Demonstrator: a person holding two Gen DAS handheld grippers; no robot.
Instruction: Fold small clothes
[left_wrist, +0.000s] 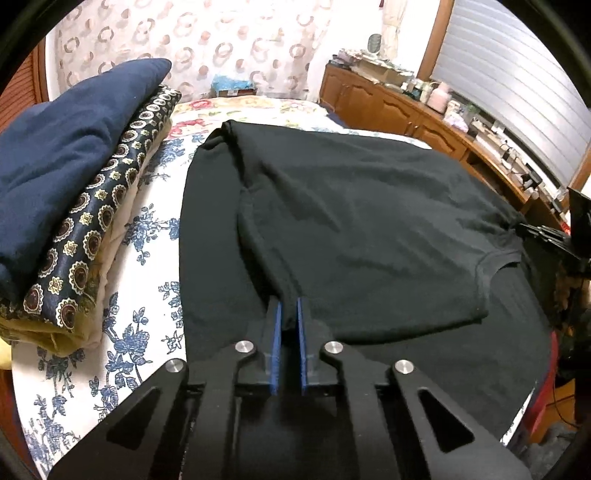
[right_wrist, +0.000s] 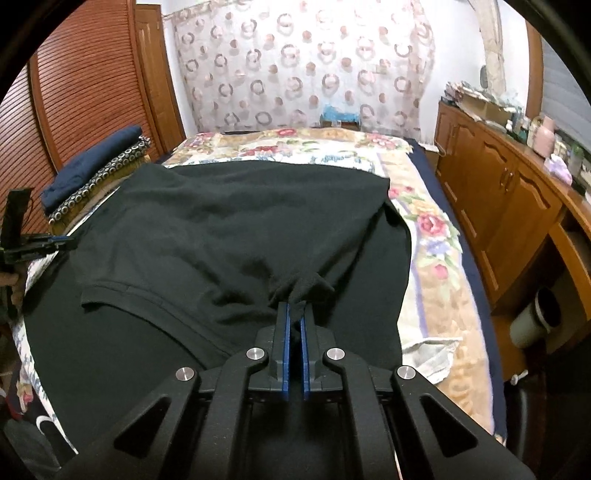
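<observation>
**Both grippers pinch the black shirt at its near edge**

On the left of the bed (left_wrist: 140, 229) lies a stack of folded clothes (left_wrist: 74, 206): a dark blue piece on top, a patterned one under it. It is just beside the black T-shirt (left_wrist: 369, 221), apart from it by a narrow strip of the flowered bed cover.

The T-shirt is spread over the middle of the bed, with one layer already lying over the other. Its ribbed neckline shows on the side of the right hand-held gripper.

The left hand-held gripper (left_wrist: 289, 306) is clenched on the shirt: its blue pads are almost together and a thin ridge of black cloth rises between them. The right hand-held gripper (right_wrist: 294, 308) is also clenched, with a small bunch of the same cloth gathered at its fingertips.

Further to the right stands a wooden cabinet (right_wrist: 498, 206) with many small things on top, well apart from the shirt.

What could go wrong, as I judge it: each pinch seems to hold only little cloth, so the fabric may slip out if the lift is fast. The grip may also take only the upper layer, and then the lower layer stays on the bed and the fold becomes crooked. If the two hands rise unevenly, the edge will twist. A wide swing to the left could push the folded stack.
</observation>
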